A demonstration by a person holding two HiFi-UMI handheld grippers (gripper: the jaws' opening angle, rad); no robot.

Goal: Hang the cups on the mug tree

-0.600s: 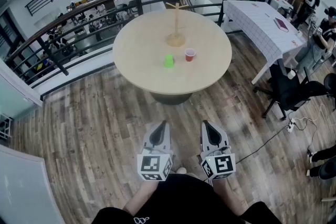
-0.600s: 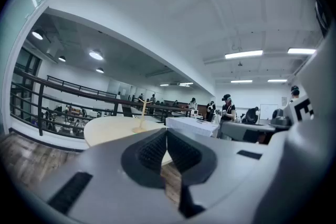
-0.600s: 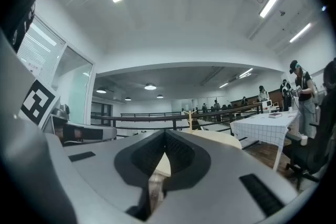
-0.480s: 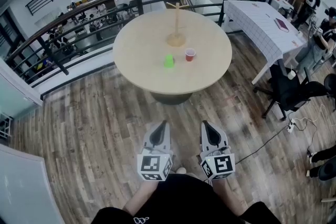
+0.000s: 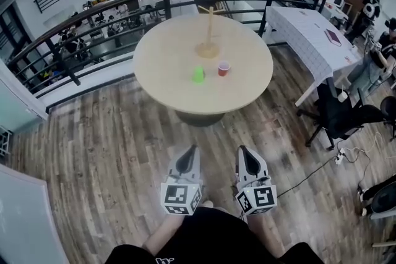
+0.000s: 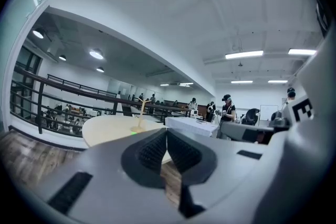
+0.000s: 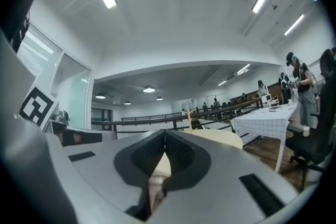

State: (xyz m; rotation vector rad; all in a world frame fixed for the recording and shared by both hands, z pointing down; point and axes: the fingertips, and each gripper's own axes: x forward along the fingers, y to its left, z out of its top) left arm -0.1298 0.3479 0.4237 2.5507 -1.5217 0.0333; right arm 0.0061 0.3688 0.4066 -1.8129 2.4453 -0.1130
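The wooden mug tree (image 5: 208,31) stands upright toward the far side of the round table (image 5: 161,71). Its slender stem is vertical, and short pegs cross near the top above a round base. Just in front of the base sit a green cup (image 5: 198,74) and, near it on the right, a red cup (image 5: 224,68) with its mouth up. The two cups are not touching. You hold both tools low over the plank floor (image 5: 111,145), well short of the table and aimed at it. The left gripper (image 5: 192,148) has its jaws pressed together with nothing between them, and so does the right gripper (image 5: 242,149).
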